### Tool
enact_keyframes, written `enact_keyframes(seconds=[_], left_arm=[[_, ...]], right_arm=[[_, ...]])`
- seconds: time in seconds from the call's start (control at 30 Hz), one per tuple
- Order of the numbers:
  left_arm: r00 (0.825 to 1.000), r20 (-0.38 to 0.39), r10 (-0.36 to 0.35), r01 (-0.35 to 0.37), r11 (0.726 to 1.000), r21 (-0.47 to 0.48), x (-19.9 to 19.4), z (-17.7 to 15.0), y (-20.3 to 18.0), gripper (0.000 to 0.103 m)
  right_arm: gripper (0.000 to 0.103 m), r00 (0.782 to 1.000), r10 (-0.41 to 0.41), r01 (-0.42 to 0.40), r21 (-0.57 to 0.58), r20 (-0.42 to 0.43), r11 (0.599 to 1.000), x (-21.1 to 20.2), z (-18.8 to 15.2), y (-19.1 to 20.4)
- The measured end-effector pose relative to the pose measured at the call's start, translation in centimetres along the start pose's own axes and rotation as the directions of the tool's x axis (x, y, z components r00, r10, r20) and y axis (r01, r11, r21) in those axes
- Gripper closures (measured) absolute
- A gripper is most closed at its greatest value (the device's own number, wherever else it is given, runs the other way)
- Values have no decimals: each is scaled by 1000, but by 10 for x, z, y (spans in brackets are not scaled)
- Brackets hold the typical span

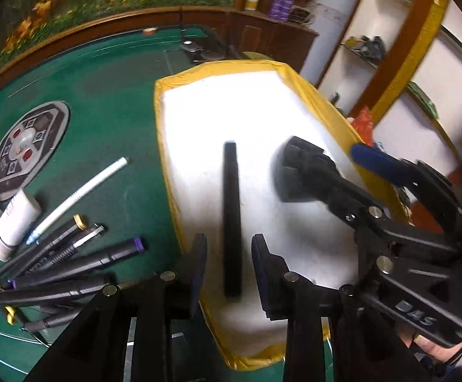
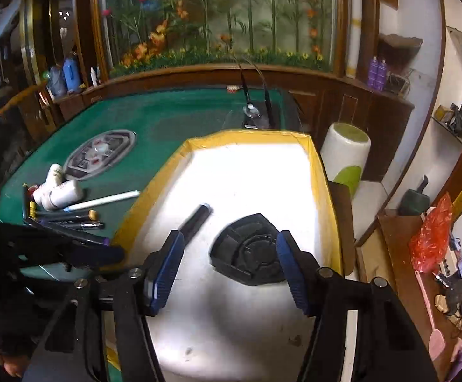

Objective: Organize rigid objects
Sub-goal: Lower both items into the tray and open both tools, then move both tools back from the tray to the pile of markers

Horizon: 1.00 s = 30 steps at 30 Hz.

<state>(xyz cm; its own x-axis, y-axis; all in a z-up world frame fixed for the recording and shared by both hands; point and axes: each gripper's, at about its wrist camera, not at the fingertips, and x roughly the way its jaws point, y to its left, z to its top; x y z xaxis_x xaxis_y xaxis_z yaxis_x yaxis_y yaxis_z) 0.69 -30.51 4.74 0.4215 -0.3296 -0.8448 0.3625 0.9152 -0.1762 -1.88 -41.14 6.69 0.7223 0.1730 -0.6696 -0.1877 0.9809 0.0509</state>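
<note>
A white tray with a yellow rim [image 1: 164, 127] [image 2: 313, 172] lies on the green table. A long black pen [image 1: 231, 216] lies in the tray; its tip shows in the right wrist view [image 2: 196, 218]. My left gripper [image 1: 229, 270] is open, its fingers apart on either side of the pen's near end, not touching it. A black ribbed holder [image 1: 307, 178] [image 2: 250, 250] sits in the tray. My right gripper [image 2: 229, 270] is open, hovering just in front of the holder; it also shows in the left wrist view [image 1: 352, 165].
Left of the tray lie several dark pens [image 1: 72, 254] [image 2: 72, 219], a white pen [image 1: 81, 195] [image 2: 103, 202] and white bottles [image 1: 14, 219] [image 2: 59, 191]. A grey control panel [image 1: 24, 146] [image 2: 100, 156] is set in the table. A white-green stool [image 2: 345, 156] stands right.
</note>
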Motion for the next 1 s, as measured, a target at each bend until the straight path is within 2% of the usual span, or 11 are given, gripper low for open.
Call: enact_keyframes(seconds=[0.07, 0.17, 0.27, 0.33, 0.53, 0.73, 0.93, 1.0], left_arm=[[1000, 15, 2, -3, 1000, 26, -6, -5, -2, 73], [998, 55, -22, 20, 999, 33, -21, -10, 5, 73], [996, 84, 8, -10, 1000, 27, -38, -15, 27, 73], [995, 104, 0, -1, 1000, 15, -52, -21, 49, 73], [982, 190, -13, 19, 999, -30, -92, -32, 95, 73], [967, 255, 7, -9, 1000, 7, -120, -28, 109, 73], [959, 283, 25, -32, 999, 23, -126, -12, 123, 73], [951, 308, 40, -53, 998, 32, -130, -4, 128, 73]], right_arm=[[43, 999, 42, -43, 47, 8, 998, -3, 0, -4], [42, 998, 38, -42, 75, 55, 996, -15, -3, -6], [42, 992, 81, -91, 110, 93, 990, -27, -11, -5], [41, 986, 119, -132, 105, 120, 986, -36, -16, 2], [41, 976, 150, -163, 76, 155, 984, -49, -24, 27], [41, 976, 121, -132, 48, 182, 990, -61, -25, 46], [41, 976, 89, -98, 36, 198, 995, -70, -31, 53], [41, 977, 72, -81, 40, 203, 996, -72, -30, 50]])
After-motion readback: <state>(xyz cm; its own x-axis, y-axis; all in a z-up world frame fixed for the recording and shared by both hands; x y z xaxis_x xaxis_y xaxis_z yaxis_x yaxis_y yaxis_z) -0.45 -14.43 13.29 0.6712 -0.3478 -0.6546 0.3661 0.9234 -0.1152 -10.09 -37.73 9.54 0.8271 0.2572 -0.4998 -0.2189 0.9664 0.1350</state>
